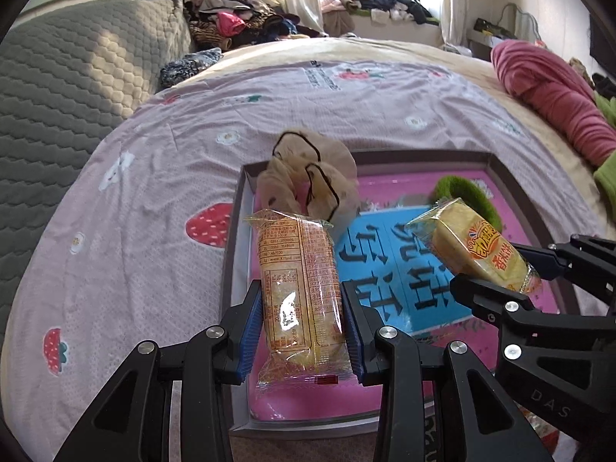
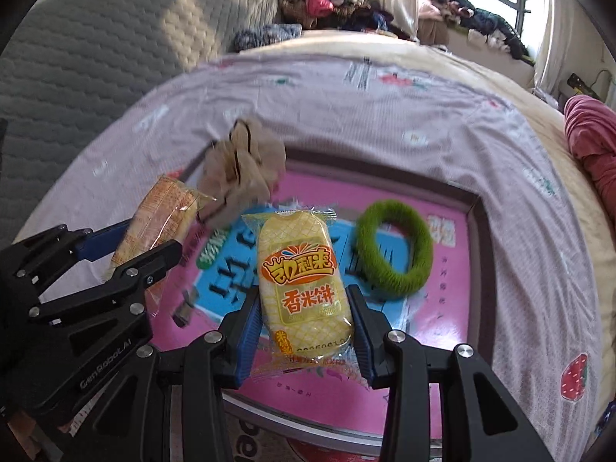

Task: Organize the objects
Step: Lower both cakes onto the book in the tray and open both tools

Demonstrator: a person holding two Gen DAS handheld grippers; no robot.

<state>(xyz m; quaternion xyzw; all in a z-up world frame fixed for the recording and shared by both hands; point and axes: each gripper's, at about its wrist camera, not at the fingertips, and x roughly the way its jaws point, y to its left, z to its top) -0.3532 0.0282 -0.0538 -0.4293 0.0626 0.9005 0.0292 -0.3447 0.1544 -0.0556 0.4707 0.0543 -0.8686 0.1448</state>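
- A bedroom: a bed spread with a strawberry-print sheet carries a shallow grey-rimmed box with a pink and blue printed floor; clothes are heaped by the window beyond.
- Already in the box: a beige scrunchie at its far left corner and a green hair ring toward the right side.
- The left tool is clamped on a rice cracker packet, print side up, over the box's left part.
- The right tool is clamped on a second cracker packet, over the box's middle.
- Likely left to do: set both packets down and let go.
- Room: bare floor lies between scrunchie and ring and along the near side. The two tools sit close together, and the low rim stands near the left packet.
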